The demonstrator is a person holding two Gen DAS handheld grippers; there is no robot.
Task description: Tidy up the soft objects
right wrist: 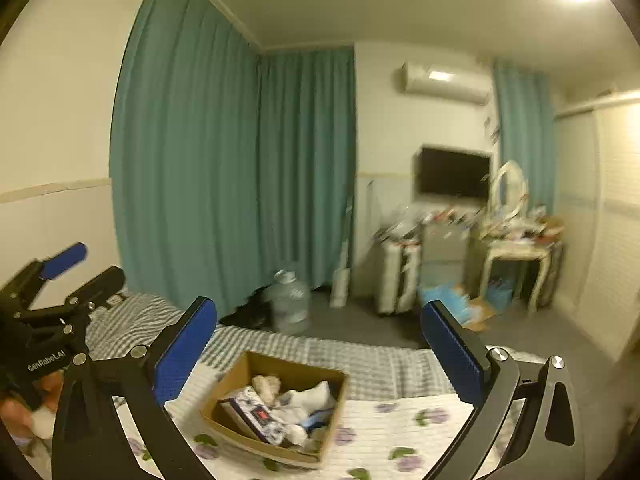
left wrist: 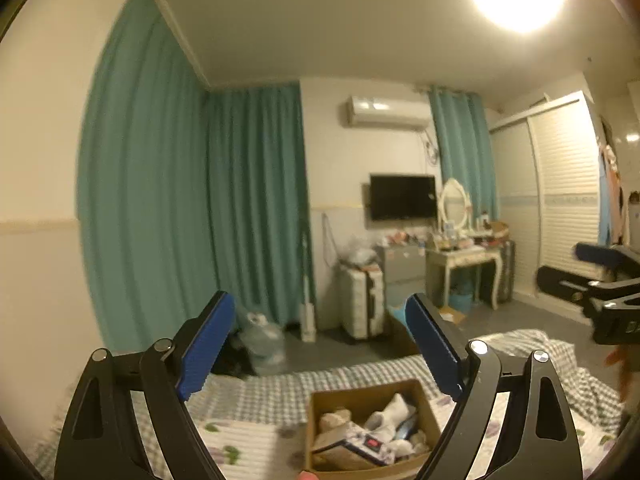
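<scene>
An open cardboard box sits on the bed, also in the right wrist view. It holds several soft things: white socks, a beige plush and a patterned white-and-blue pouch. The socks and pouch also show in the right wrist view. My left gripper is open and empty, raised above and behind the box; it also shows at the left of the right wrist view. My right gripper is open and empty above the box; it appears at the right edge of the left wrist view.
The bed has a floral white sheet and a grey checked blanket. Beyond it are teal curtains, a water jug, a suitcase, a cluttered dressing table, a wall TV and a wardrobe.
</scene>
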